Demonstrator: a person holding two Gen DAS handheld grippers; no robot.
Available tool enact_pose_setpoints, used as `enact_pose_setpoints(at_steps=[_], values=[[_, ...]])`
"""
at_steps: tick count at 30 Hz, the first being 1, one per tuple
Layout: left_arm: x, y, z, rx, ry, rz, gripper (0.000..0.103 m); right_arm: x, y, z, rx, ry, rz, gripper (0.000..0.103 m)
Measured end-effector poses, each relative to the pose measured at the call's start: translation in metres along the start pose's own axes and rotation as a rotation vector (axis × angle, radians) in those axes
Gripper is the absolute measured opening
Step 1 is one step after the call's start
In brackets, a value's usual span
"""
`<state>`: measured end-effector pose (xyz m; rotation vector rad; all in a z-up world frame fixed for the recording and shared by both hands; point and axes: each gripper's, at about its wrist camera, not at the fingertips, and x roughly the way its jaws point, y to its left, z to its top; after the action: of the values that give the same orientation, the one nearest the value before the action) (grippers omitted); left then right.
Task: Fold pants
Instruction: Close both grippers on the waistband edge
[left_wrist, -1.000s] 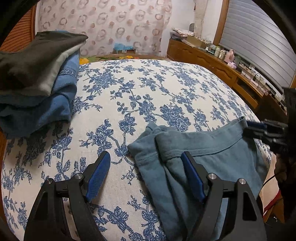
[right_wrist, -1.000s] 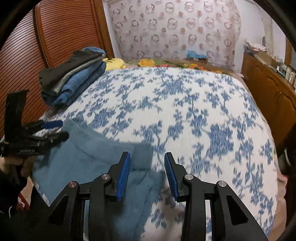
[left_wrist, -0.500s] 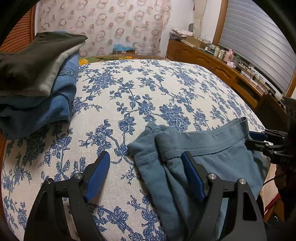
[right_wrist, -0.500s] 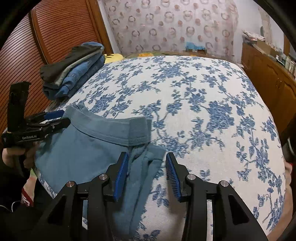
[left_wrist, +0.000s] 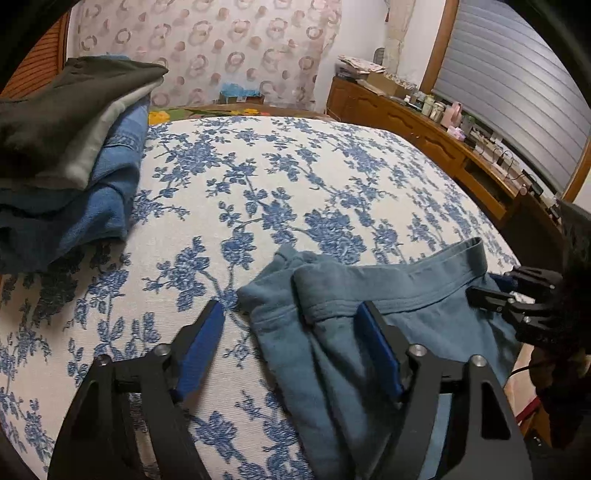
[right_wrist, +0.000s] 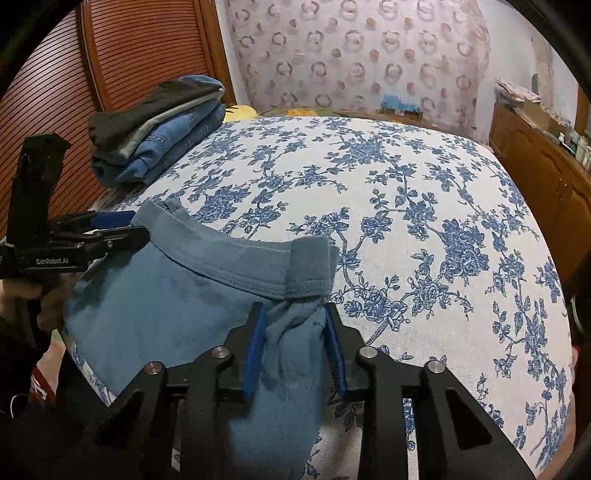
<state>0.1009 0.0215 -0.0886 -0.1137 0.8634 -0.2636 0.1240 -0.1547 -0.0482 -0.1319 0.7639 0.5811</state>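
Left gripper (left_wrist: 290, 332): jaws spread wide, holding nothing. The left blue pad hangs over the floral bedspread (left_wrist: 295, 177); the right pad sits over the pants' cloth just below the waistband. Whether that pad touches the fabric cannot be told.

Right gripper (right_wrist: 293, 325): jaws partly closed, a bunched fold of the pants filling the gap between the blue pads. Both pads press against the cloth from either side. In the left wrist view this gripper (left_wrist: 502, 291) sits at the far end of the waistband, at the bed's edge.

Pants (right_wrist: 207, 295): teal blue, lying at the near edge of the bed, partly draped over the edge. The waistband faces the middle of the bed and runs crosswise from one gripper to the other. The legs hang down toward the person, out of sight.

Stack of folded clothes (right_wrist: 159, 125): jeans with dark and grey garments on top, well apart from the pants, at the bed's far left corner.
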Motion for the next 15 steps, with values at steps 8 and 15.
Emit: enact_pose_setpoints(at_steps=[8, 15], values=[[-0.005, -0.004, 0.002, -0.028, -0.001, -0.107, 0.025, -0.003, -0.001, -0.002, 0.006, -0.013, 0.036, 0.015], [-0.038, -0.024, 0.004, 0.022, -0.102, -0.111, 0.019, -0.026, 0.003, 0.002, -0.002, -0.086, 0.047, 0.013]])
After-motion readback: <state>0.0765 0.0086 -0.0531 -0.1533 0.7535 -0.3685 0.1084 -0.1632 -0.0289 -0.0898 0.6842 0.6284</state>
